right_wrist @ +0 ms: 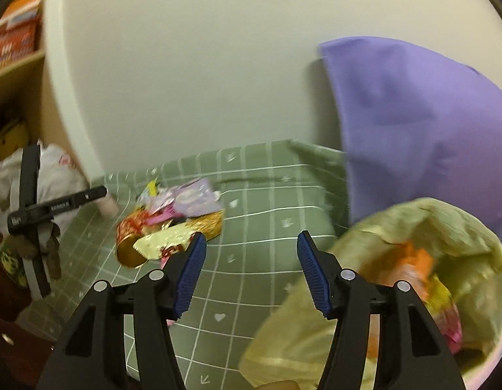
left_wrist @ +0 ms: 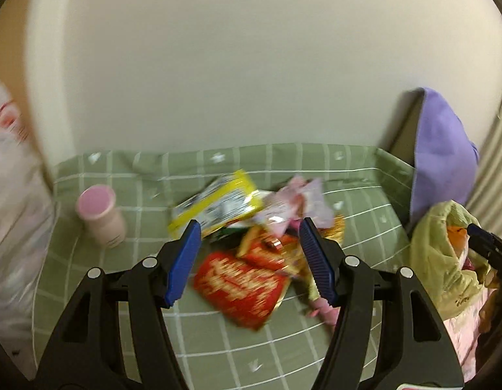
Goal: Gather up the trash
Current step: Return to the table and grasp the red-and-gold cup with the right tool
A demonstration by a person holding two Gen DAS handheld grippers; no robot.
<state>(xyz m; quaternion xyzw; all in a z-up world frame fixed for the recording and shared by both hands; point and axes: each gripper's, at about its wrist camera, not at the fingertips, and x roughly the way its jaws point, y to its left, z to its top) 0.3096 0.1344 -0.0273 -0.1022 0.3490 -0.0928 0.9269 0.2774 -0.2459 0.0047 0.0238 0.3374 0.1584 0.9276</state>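
Mid-collection: left gripper (left_wrist: 247, 243) spread wide over wrapper pile (left_wrist: 251, 243); right gripper (right_wrist: 251, 256) released beside trash bag (right_wrist: 413, 292). Next: pinch one wrapper.

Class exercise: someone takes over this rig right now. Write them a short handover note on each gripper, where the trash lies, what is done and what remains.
Left gripper: open, empty, over the wrapper pile.
Right gripper: open, empty, beside the green trash bag.
Done: some wrappers already lie in the bag.
Left: the red wrapper, yellow packet, pink wrappers and pink-capped bottle still sit on the green checked cloth.
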